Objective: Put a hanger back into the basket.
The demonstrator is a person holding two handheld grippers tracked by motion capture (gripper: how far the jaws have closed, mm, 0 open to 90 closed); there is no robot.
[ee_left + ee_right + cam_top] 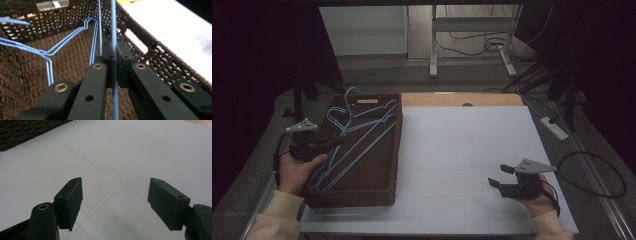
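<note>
A brown woven basket stands at the table's left and holds several light blue wire hangers. My left gripper reaches over the basket's left wall and is shut on one blue hanger wire, which runs straight up between the closed jaws in the left gripper view. Other hangers lie on the basket floor beyond. Over the white table top near the front right, my right gripper stands open, with nothing between its fingers.
The basket's corner lies far off in the right gripper view. A bare wooden strip runs along the table's far edge. Beyond it are desk legs, cables and a white power strip on the floor.
</note>
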